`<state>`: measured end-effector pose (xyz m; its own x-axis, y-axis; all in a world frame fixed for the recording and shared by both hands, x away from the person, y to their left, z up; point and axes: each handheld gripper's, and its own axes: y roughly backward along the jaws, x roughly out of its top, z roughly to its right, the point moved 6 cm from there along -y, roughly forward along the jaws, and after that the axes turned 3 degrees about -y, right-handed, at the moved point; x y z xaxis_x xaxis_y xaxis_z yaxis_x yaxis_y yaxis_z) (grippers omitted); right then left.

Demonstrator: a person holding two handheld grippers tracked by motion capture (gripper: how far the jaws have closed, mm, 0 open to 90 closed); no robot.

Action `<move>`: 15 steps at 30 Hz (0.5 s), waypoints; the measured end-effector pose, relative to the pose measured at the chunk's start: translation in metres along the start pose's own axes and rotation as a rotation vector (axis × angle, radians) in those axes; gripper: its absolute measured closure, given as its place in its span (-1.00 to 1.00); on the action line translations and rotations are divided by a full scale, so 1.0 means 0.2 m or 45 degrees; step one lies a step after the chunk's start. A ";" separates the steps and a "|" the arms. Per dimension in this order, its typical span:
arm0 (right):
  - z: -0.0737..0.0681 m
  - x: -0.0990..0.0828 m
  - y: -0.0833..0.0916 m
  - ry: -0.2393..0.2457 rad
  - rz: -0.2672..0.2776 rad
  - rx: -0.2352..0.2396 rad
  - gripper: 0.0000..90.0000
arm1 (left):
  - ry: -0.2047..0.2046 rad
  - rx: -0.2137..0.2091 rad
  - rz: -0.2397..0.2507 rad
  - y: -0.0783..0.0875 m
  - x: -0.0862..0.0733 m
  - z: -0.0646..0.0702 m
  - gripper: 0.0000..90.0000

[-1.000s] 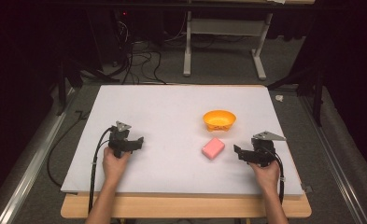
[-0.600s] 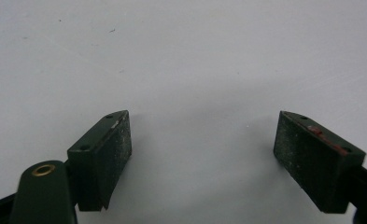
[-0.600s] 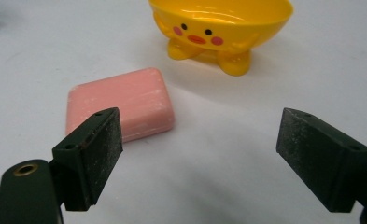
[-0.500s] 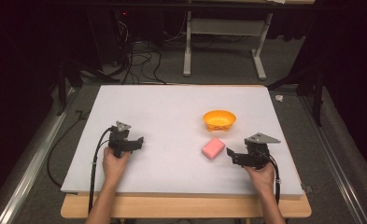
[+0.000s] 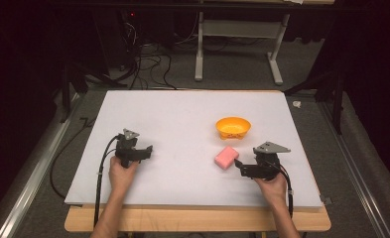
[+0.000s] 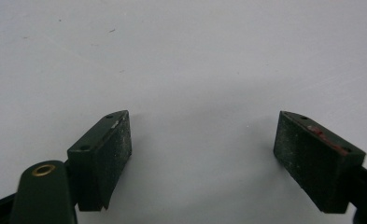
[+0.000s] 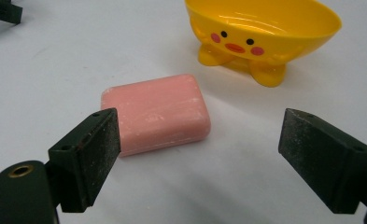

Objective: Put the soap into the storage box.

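Right gripper (image 7: 197, 154), jaws spread wide and holding nothing, sits just short of the pink rectangular soap bar (image 7: 157, 113) lying flat near the yellow duck-faced plastic dish (image 7: 260, 29), seemingly lined up to straddle it.

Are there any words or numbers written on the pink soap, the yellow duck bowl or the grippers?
None: no words, numbers or brand names can be read anywhere.
The yellow bowl has only a painted face: two dots, an orange beak, pink cheeks.
The pink soap is plain.
The right gripper and left gripper bear no marks.
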<state>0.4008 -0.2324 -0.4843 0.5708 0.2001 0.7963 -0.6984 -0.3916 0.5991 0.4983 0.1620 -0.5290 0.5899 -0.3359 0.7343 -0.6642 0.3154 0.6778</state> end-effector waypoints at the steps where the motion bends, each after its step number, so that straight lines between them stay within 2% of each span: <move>1: -0.01 0.00 -0.01 0.006 -0.004 0.008 -0.70 | 0.000 0.000 0.000 0.00 0.00 0.00 -0.56; 12: -0.06 0.02 -0.04 0.047 -0.007 0.029 -0.71 | 0.000 0.000 0.000 0.00 0.00 0.00 -0.56; 15: -0.07 0.03 -0.04 0.042 -0.010 0.033 -0.71 | 0.000 0.000 0.000 0.00 0.00 0.00 -0.56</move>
<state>0.4040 -0.2157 -0.4842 0.5615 0.2326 0.7941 -0.6822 -0.4130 0.6034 0.4983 0.1620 -0.5290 0.5899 -0.3355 0.7345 -0.6642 0.3156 0.6777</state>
